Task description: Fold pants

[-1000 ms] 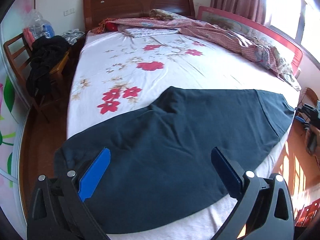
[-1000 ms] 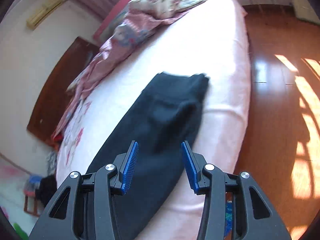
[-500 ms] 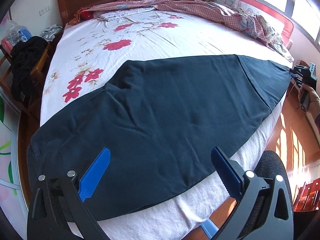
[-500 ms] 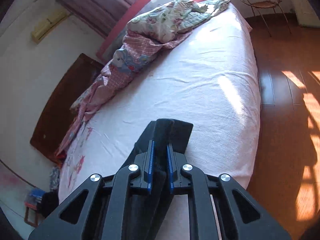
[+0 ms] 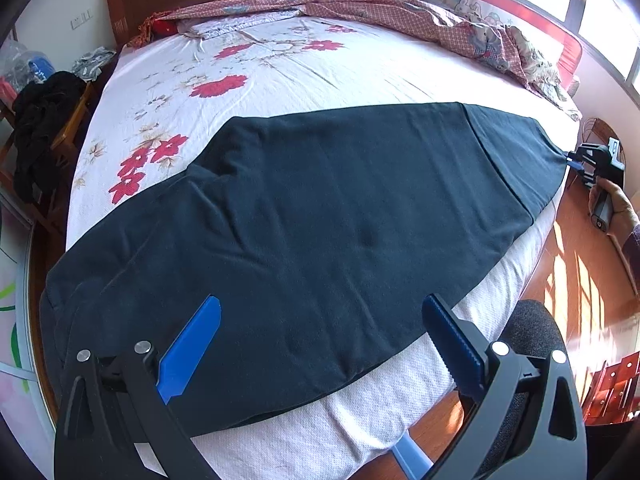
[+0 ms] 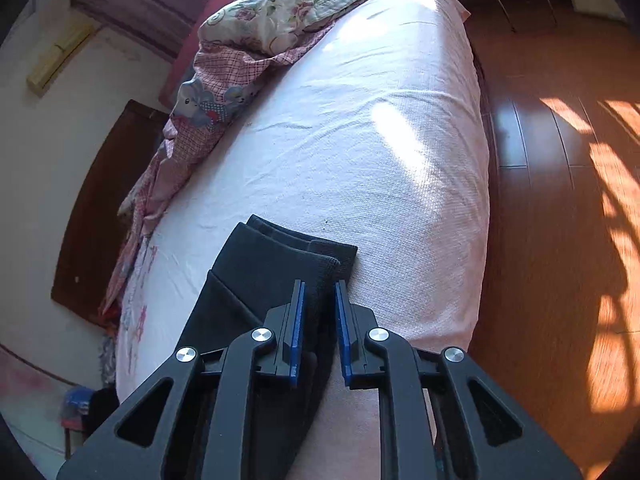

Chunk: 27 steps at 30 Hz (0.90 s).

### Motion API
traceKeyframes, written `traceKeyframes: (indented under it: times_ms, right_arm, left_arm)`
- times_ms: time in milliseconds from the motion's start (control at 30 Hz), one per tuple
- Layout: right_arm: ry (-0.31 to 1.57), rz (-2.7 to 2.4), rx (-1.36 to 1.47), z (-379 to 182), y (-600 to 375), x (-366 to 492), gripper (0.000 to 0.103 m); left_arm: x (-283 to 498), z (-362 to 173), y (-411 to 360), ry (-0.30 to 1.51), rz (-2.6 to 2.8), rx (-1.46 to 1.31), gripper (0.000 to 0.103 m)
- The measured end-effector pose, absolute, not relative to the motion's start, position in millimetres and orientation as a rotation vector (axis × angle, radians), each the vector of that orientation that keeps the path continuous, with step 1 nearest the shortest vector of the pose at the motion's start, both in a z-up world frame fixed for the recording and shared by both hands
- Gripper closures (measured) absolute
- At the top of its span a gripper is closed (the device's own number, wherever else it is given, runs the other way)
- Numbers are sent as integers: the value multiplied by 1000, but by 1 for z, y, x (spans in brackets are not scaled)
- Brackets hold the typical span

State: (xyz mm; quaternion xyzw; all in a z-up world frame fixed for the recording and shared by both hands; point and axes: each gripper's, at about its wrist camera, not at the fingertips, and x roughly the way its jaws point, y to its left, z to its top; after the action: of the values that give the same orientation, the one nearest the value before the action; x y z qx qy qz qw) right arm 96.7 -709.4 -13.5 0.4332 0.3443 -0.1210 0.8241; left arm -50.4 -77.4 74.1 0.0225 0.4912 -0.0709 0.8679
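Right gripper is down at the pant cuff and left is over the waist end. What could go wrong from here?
The right gripper's jaws are opening around the cuff, so the pants may slip free. The left gripper is wide open, holding nothing, so that end could drag or bunch.

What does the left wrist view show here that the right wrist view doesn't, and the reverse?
Left wrist only: the whole pants spread flat, the open left gripper above them, a chair with dark clothes. Right wrist only: the right gripper with its fingers opening around the cuff end, a sunlit floor. Both: the bed, the crumpled quilt.
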Motion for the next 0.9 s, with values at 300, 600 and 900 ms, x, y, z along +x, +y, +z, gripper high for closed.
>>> traceKeyframes:
  times_ms: [300, 600, 900]
  right_arm:
    - [726, -201, 889, -22, -705, 104, 77]
    - [679, -166, 710, 39, -677, 109, 95]
    - [564, 185, 145, 165, -481, 77, 95]
  left_arm:
    - [-52, 68, -78, 1059, -151, 33, 2]
    - [-52, 73, -69, 1052, -133, -1, 2]
    - [-60, 107, -17, 941, -21, -59, 2]
